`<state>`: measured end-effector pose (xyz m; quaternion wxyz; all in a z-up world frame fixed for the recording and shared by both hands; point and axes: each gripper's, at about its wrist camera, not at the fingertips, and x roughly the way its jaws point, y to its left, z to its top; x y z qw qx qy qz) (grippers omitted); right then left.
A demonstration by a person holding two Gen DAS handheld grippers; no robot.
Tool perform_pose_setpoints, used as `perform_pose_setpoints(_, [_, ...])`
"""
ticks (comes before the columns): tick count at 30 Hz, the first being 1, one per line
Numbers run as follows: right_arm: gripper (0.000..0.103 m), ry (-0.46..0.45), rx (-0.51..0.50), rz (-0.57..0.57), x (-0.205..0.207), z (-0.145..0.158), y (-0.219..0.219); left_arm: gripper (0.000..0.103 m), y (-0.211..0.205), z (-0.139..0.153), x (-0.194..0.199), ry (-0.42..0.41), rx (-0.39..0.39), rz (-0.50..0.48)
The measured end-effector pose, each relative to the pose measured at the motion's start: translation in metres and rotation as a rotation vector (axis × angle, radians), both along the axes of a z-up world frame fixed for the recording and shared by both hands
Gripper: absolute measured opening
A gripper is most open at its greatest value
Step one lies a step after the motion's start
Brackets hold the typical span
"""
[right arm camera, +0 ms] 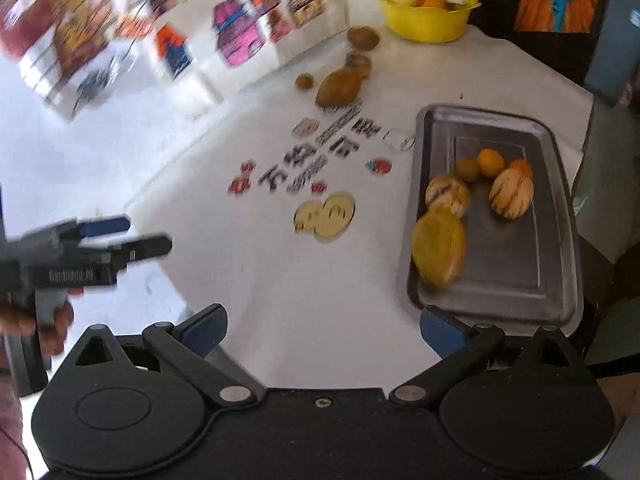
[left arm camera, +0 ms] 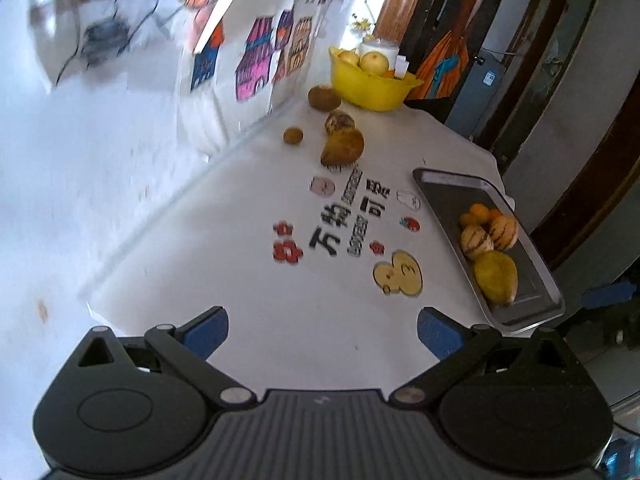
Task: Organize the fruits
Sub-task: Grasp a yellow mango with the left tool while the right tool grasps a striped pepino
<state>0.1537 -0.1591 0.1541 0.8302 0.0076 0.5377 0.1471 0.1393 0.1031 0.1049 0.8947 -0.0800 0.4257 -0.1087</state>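
Both grippers, left (left arm camera: 322,334) and right (right arm camera: 323,332), gape wide and empty; best reach far for the loose pear (left arm camera: 343,147), then carry it to the tray (left arm camera: 440,184).

One grey tray (right arm camera: 556,216) is seen at the right of the frame, and six fruits are counted in it: two striped melons (right arm camera: 511,193), one large yellow fruit (right arm camera: 439,246), two oranges (right arm camera: 491,162) and one small green fruit (right arm camera: 467,169). Four brown fruits (right arm camera: 339,87) are counted loose on the counter (right arm camera: 280,300) toward the upper middle, and one yellow bowl (right arm camera: 426,20) above them.
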Motion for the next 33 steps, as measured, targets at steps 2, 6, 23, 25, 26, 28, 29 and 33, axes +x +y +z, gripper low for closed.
perform_pose_setpoints(2, [0.102,-0.003,0.016,-0.05,0.013,0.008,0.0,0.103,-0.004,0.006,0.006,-0.033,0.035,-0.017])
perform_pose_setpoints(6, [0.102,-0.021,0.056,-0.118,0.038,0.023,-0.003,0.103,-0.012,0.017,0.021,-0.126,0.085,-0.052])
perform_pose_setpoints(23, [0.102,-0.1,0.128,-0.146,0.17,0.039,-0.015,0.103,-0.044,0.006,0.115,-0.192,0.009,0.013])
perform_pose_setpoints(25, [0.102,-0.107,0.16,-0.15,0.197,0.031,-0.013,0.103,-0.049,-0.002,0.129,-0.212,0.035,0.024])
perform_pose_setpoints(26, [0.102,-0.111,0.174,-0.154,0.21,0.026,-0.014,0.103,-0.053,-0.008,0.136,-0.22,0.05,0.025])
perform_pose_setpoints(28, [0.102,-0.101,0.188,-0.143,0.237,0.012,-0.014,0.103,-0.057,-0.017,0.149,-0.225,0.072,0.018])
perform_pose_setpoints(29, [0.102,-0.096,0.198,-0.135,0.25,0.004,-0.014,0.103,-0.06,-0.022,0.156,-0.23,0.085,0.013])
perform_pose_setpoints(33, [0.102,-0.086,0.239,-0.139,0.291,-0.026,-0.015,0.103,-0.067,-0.037,0.18,-0.27,0.099,-0.023])
